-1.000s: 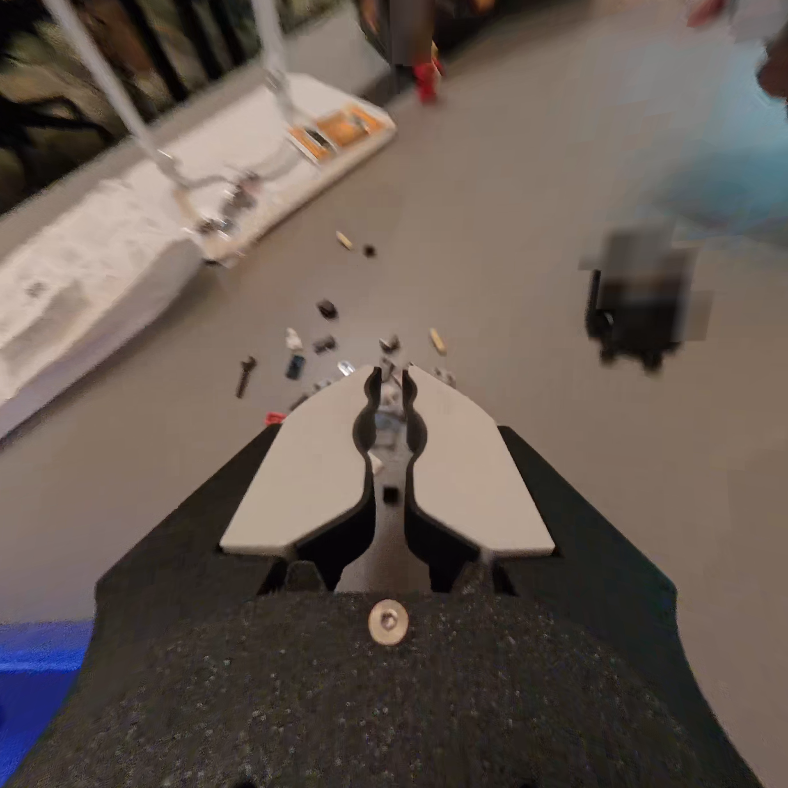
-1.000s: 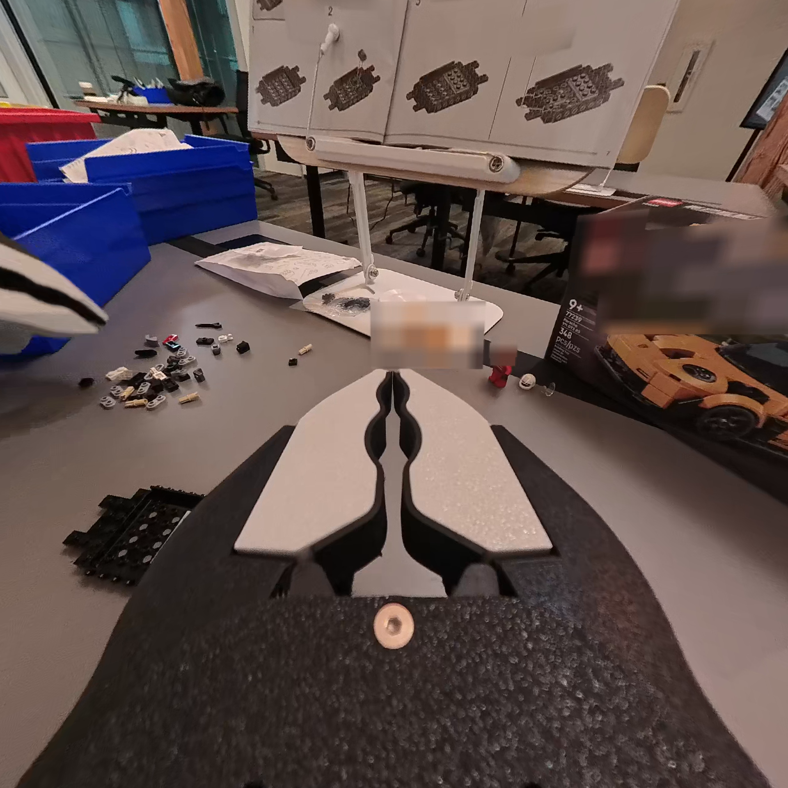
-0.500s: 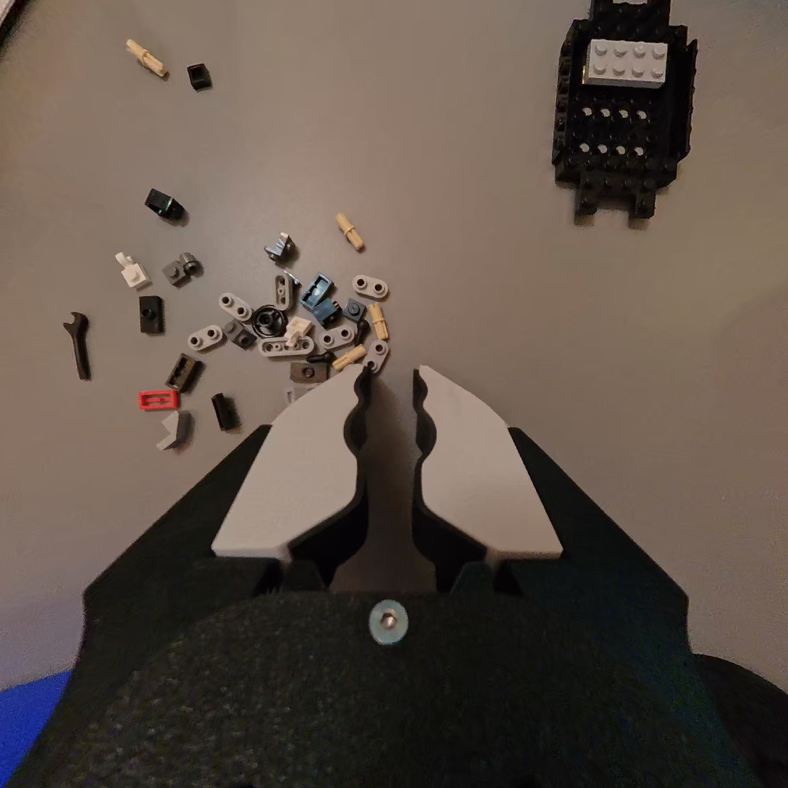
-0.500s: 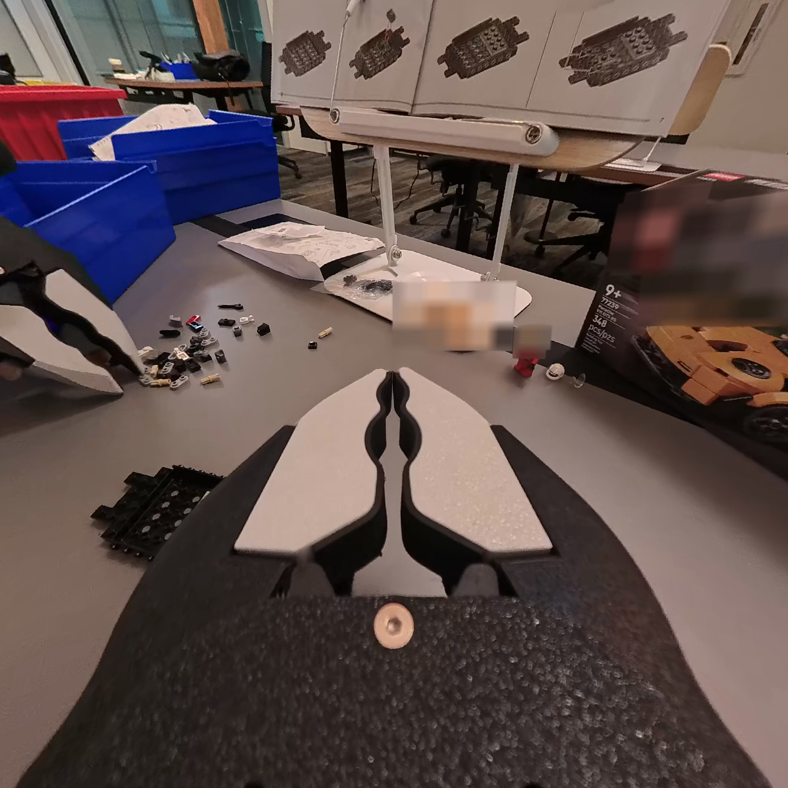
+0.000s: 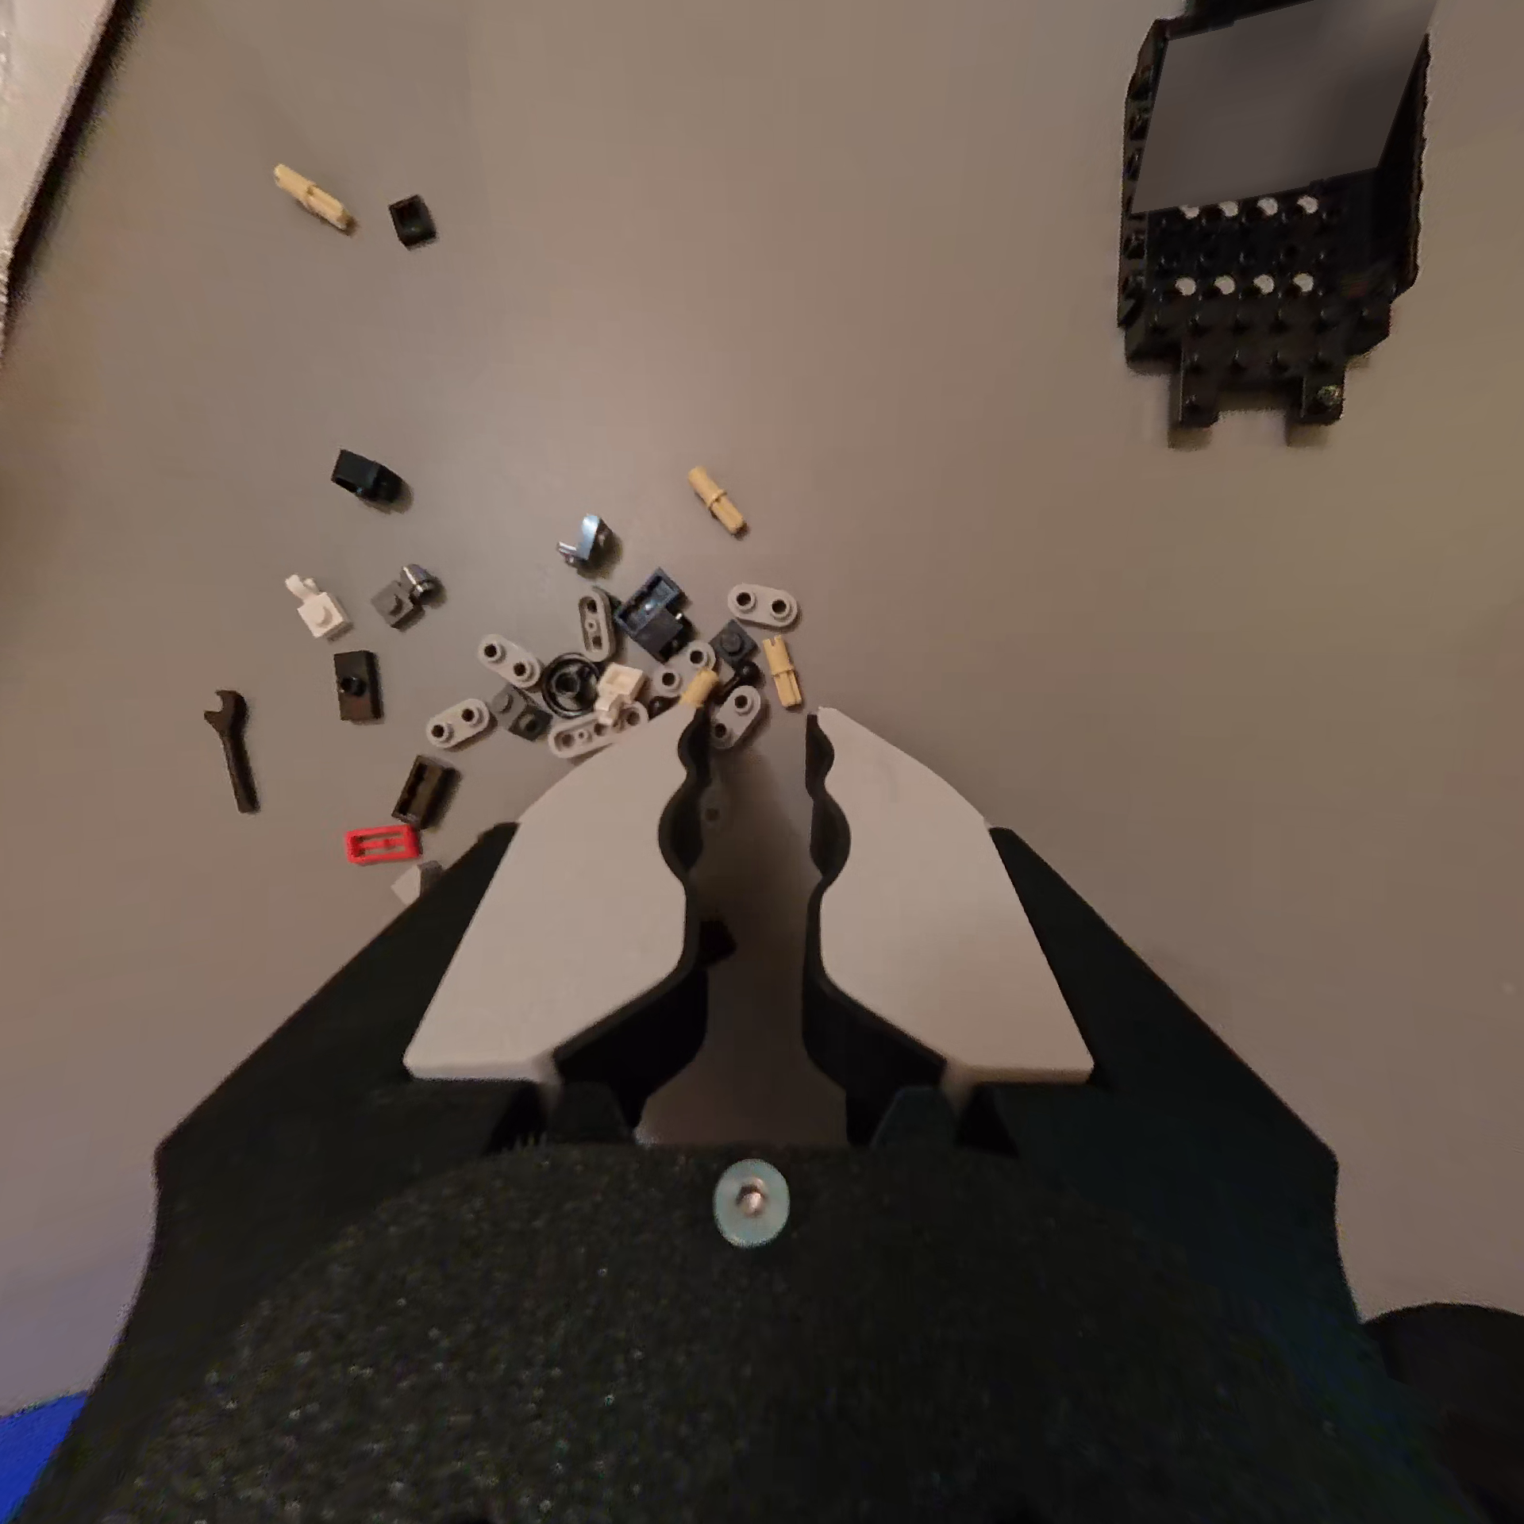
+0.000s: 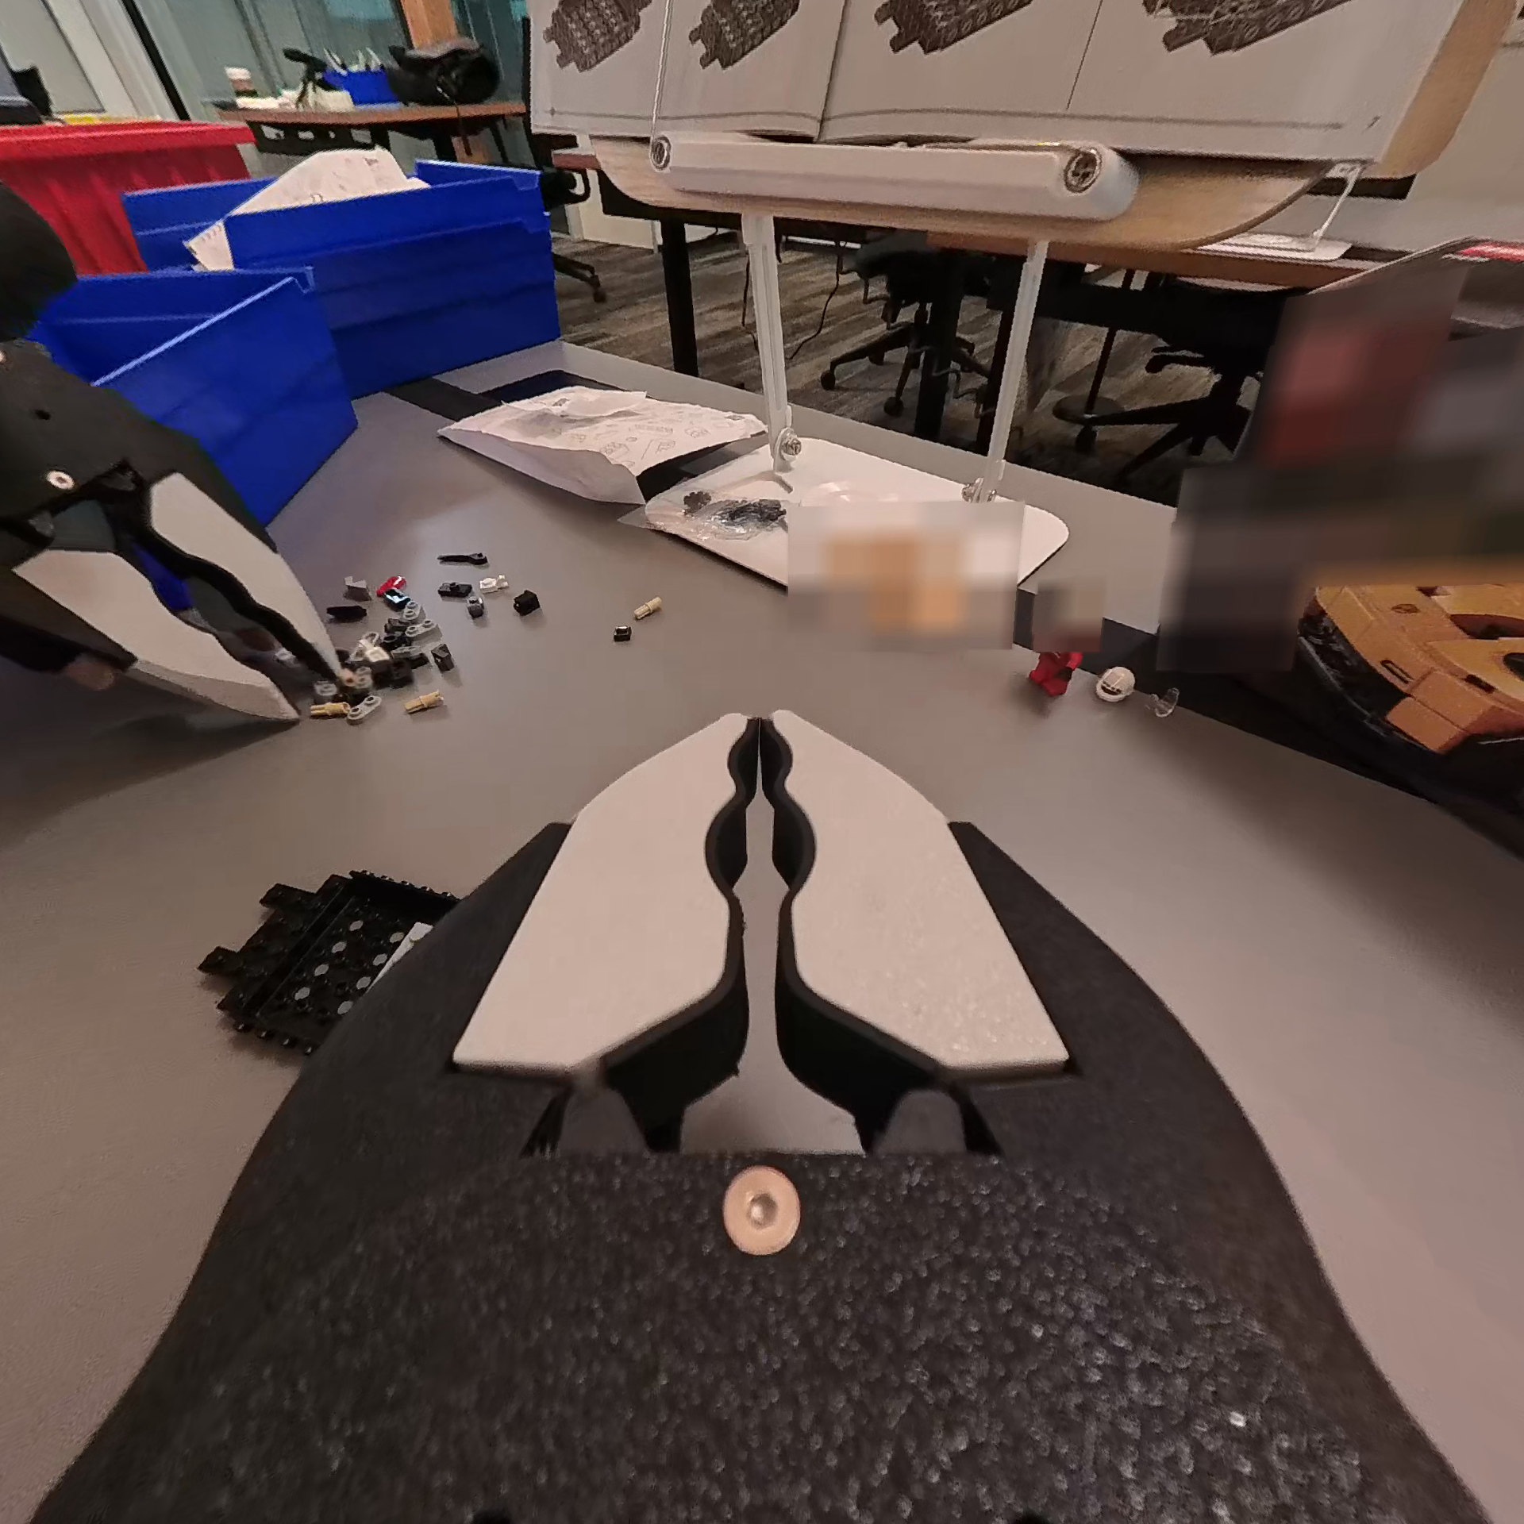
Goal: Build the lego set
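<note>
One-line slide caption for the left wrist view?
Open left gripper poised at the near edge of a scatter of small lego pieces on the grey table, black chassis at upper right.

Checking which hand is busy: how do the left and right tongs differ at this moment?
The left tongs are open, with table showing between the tips; the right tongs are shut, tips nearly meeting. The left tongs tilt down at the pile of loose pieces; the right tongs hover over bare table, beside the black chassis. Both hold nothing and share grey fingers on black bodies.
</note>
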Tool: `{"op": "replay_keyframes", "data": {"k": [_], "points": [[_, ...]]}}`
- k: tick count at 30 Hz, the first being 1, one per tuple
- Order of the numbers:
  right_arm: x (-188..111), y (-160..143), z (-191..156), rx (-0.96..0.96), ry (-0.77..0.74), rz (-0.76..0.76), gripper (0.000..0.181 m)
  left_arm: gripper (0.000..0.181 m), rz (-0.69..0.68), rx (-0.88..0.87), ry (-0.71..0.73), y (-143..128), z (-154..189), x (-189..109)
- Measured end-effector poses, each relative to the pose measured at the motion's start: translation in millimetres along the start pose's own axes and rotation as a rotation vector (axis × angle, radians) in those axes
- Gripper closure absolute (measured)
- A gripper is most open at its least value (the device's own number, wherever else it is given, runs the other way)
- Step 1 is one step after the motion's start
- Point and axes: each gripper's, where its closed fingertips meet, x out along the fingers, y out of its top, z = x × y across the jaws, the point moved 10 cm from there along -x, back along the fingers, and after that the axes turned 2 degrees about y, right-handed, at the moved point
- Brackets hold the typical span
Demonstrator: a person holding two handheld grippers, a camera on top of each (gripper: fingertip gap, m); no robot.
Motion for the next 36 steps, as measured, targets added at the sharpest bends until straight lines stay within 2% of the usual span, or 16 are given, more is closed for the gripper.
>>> {"op": "replay_keyframes", "data": {"k": [6, 12, 16, 19, 22, 26, 29, 32, 34, 36], "points": [[1, -1, 0, 0.0, 0.007, -0.008, 0.181, 0.173, -0.023, 0.023, -0.057, 3, -2, 2], [3, -3, -1, 0.007, 0.02, -0.019, 0.181, 0.173, 0.0, 0.005, -0.041, 0, -1, 1], [2, -2, -1, 0.005, 0.02, -0.014, 0.181, 0.174, 0.005, 0.043, -0.002, -2, 10, -10], [1, -1, 0, 0.008, 0.019, -0.01, 0.181, 0.174, 0.071, 0.098, -0.036, 15, 31, -12], [2, -1, -1, 0.009, 0.024, -0.013, 0.181, 0.174, 0.058, 0.201, -0.069, 37, 50, 5], [1, 0, -3, -0.011, 0.029, -0.012, 0.181, 0.174, 0.028, 0.25, -0.09, 58, 56, 25], [3, -2, -6, -0.016, 0.125, -0.063, 0.18, 0.171, 0.0, 0.269, -0.082, 64, 54, 32], [8, -9, -18, -0.022, 0.373, -0.154, 0.174, 0.162, 0.012, 0.245, -0.116, 63, 54, 31], [11, -14, -29, -0.113, 0.49, -0.222, 0.163, 0.159, 0.034, 0.224, -0.11, 59, 52, 23], [14, -17, -39, -0.27, 0.554, -0.297, 0.144, 0.159, 0.061, 0.187, -0.101, 54, 47, 7]]}}
